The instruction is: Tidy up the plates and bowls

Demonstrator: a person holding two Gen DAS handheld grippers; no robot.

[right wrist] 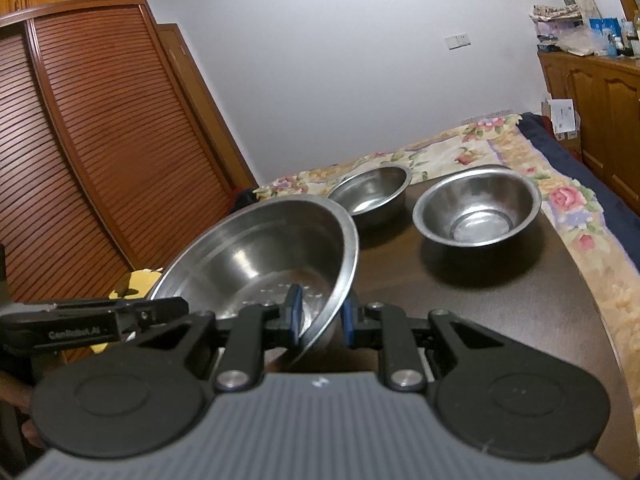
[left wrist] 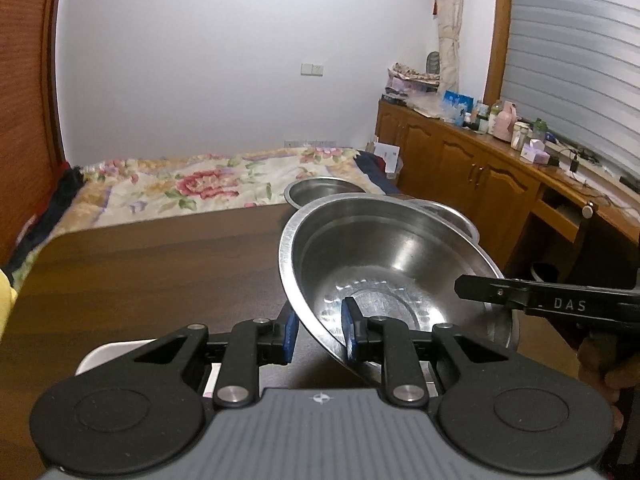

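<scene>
The large bowl [left wrist: 384, 264] and two smaller bowls [right wrist: 478, 206] are shiny brushed steel. The tabletop [left wrist: 160, 264] is dark, smooth wood veneer. Matt black plastic forms each claw [right wrist: 320, 318], with blue pads [left wrist: 349, 328].

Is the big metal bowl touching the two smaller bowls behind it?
Apart. The right wrist view shows bare table between the big bowl and both smaller bowls.

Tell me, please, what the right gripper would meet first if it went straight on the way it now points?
Beyond the large steel bowl that the right gripper already clamps by its rim, probably the smaller steel bowl on the table, though depth is hard to judge.
</scene>
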